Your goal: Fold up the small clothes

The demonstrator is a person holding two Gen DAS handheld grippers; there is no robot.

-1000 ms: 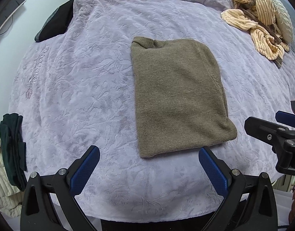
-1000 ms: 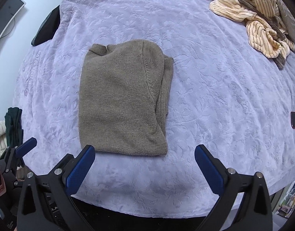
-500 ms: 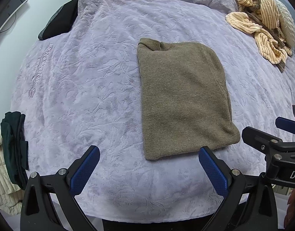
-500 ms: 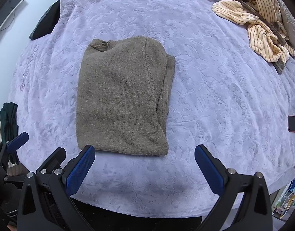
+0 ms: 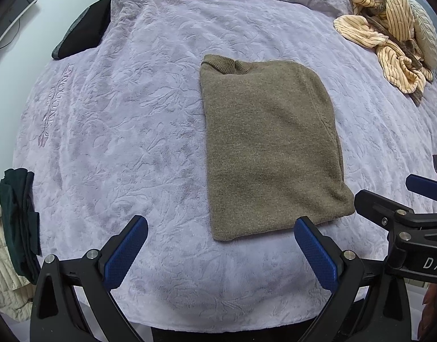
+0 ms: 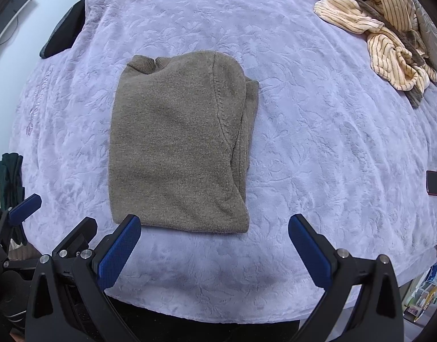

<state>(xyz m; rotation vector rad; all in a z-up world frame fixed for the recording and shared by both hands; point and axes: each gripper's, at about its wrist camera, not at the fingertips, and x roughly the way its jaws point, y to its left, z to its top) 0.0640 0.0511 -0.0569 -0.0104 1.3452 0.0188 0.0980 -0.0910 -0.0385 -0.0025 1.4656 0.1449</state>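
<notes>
Over the last second both views have closed in a little on the sweater (image 5: 271,148), which has not shifted: it lies folded lengthwise, flat on the bed (image 5: 118,119), collar far. The left gripper (image 5: 220,252) and right gripper (image 6: 214,249) hang wide open and empty just short of its near hem, so a crosswise fold looks next. The tucked sleeves are hidden, and a striped garment (image 6: 386,40) is cut off far right.

One folded olive sweater (image 5: 271,148), one striped garment (image 5: 389,37), one dark green garment (image 5: 18,222), one phone (image 6: 436,183), two grippers (image 5: 218,249) (image 6: 215,246).
</notes>
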